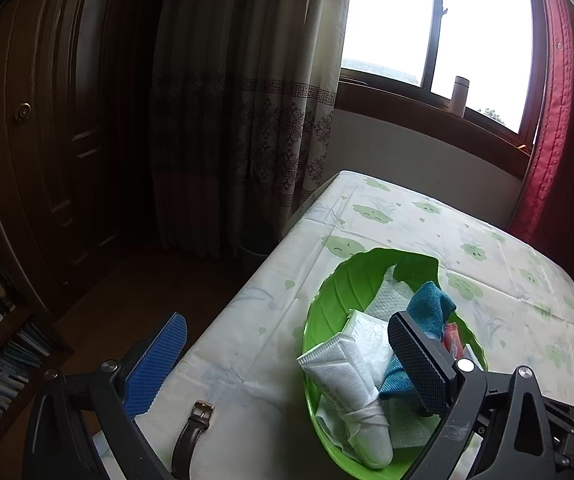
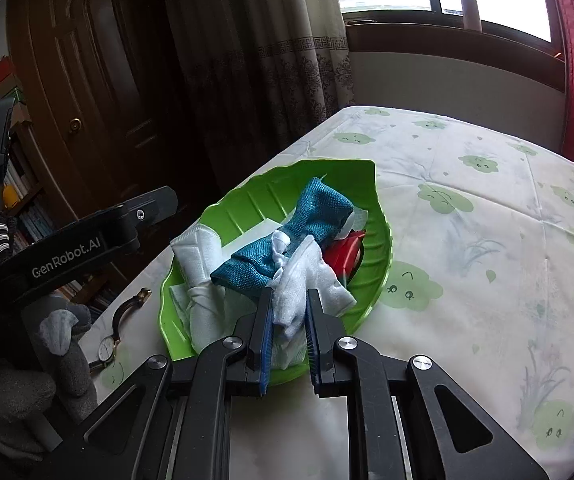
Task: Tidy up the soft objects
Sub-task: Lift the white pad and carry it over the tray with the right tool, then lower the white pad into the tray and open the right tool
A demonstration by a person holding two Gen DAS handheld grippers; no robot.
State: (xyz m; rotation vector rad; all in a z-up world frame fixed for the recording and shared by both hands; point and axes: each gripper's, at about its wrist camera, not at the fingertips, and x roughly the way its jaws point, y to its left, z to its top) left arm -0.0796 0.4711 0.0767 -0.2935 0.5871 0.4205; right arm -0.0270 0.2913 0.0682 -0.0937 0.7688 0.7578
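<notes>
Green basket (image 2: pixel 247 204): two white socks, one teal cloth (image 2: pixel 307 216).

The left gripper (image 1: pixel 287 360) hangs with its fingers (image 1: pixel 155 364) spread wide, empty, the right one over the green basket (image 1: pixel 339 292). The basket sits on the table (image 1: pixel 507 248) and holds a white roll (image 1: pixel 351 392), a blue cloth (image 1: pixel 431 308) and tissue (image 1: pixel 391 296). A brown strap (image 1: pixel 191 432) lies near left of it. A curtain (image 1: pixel 247 100) hangs far left.

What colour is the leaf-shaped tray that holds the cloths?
Bright green tray, clearest in the right wrist view.
</notes>
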